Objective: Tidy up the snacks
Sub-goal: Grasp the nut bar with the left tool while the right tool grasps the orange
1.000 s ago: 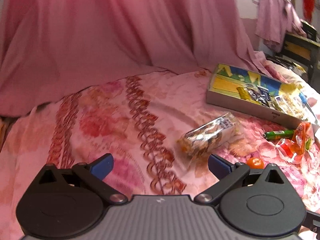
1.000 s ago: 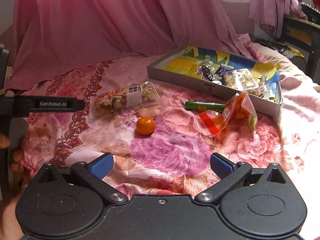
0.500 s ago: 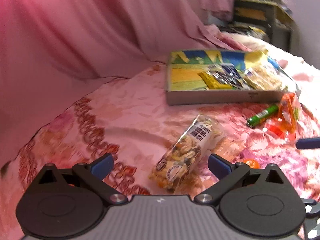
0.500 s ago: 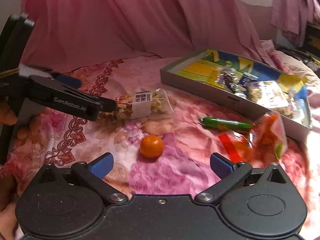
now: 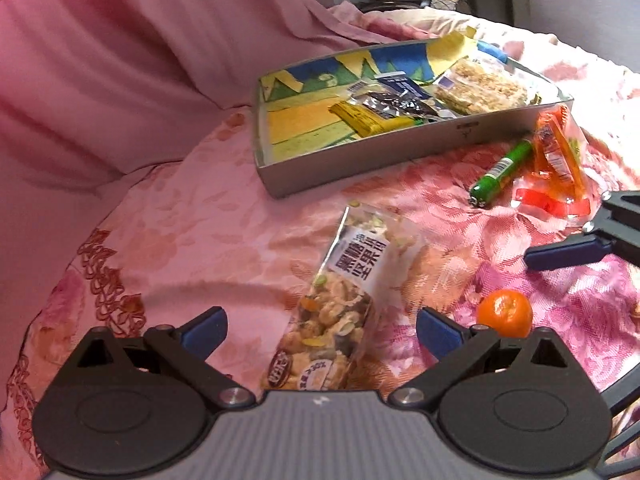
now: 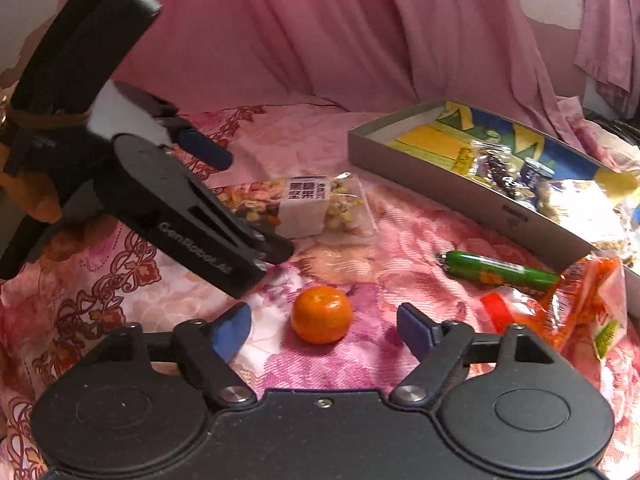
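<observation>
A clear bag of mixed nuts (image 5: 352,272) (image 6: 304,204) lies on the flowered cloth. My left gripper (image 5: 320,334) (image 6: 244,200) is open, and the near end of the bag sits between its blue pads without touching them. A small mandarin (image 6: 322,314) (image 5: 506,314) rests just ahead of my right gripper (image 6: 324,334). The right jaws are closing with the fruit between them, and a gap shows on both sides. One right finger (image 5: 568,252) reaches in from the right of the left wrist view.
A grey tray (image 5: 360,168) (image 6: 440,184) with a colourful lining holds several snack packets. Beside its near wall lie a green tube (image 5: 500,174) (image 6: 500,270) and an orange packet (image 5: 556,160) (image 6: 580,304). Pink drapes hang behind.
My left gripper rolled and came down over the nut bag, which now lies between its fingers. My right gripper moved up to the mandarin and its jaws narrowed.
</observation>
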Tool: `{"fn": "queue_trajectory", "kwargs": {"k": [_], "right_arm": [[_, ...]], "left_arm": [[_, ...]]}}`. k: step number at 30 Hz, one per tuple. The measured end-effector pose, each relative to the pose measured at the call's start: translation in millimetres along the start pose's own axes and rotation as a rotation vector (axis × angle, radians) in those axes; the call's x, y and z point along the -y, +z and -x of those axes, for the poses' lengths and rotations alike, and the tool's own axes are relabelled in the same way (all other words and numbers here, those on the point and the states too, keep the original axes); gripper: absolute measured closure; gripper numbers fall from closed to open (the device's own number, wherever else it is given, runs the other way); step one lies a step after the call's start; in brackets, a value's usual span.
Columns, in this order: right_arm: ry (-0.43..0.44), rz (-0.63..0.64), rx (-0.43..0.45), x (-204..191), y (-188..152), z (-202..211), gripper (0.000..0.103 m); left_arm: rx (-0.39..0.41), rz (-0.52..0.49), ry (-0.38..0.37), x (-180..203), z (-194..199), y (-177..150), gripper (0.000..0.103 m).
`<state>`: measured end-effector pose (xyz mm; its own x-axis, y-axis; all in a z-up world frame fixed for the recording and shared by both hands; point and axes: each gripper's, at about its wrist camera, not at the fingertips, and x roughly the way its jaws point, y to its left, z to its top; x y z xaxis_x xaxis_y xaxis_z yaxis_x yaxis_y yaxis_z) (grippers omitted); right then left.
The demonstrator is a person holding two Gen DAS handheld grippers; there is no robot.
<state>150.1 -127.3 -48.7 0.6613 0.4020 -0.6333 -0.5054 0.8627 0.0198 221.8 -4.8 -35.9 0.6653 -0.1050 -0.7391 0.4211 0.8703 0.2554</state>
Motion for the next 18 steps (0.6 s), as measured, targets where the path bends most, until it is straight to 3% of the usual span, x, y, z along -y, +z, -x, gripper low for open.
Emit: {"fn": "queue_trajectory", "kwargs": {"k": [3, 9, 18], "right_arm": [[0.009, 0.005, -0.001, -2, -1, -3, 0.032], [0.033, -0.012, 0.001, -1, -1, -4, 0.053], [0.019, -0.02, -0.002, -3, -2, -3, 0.067]], "left_arm": [[-0.01, 0.004, -0.013, 0, -2, 0, 0.002], [-0.047, 0.06, -0.062, -4, -4, 0, 0.015], [-0.079, 0.171, -0.105, -15, 2, -3, 0.042]]}}
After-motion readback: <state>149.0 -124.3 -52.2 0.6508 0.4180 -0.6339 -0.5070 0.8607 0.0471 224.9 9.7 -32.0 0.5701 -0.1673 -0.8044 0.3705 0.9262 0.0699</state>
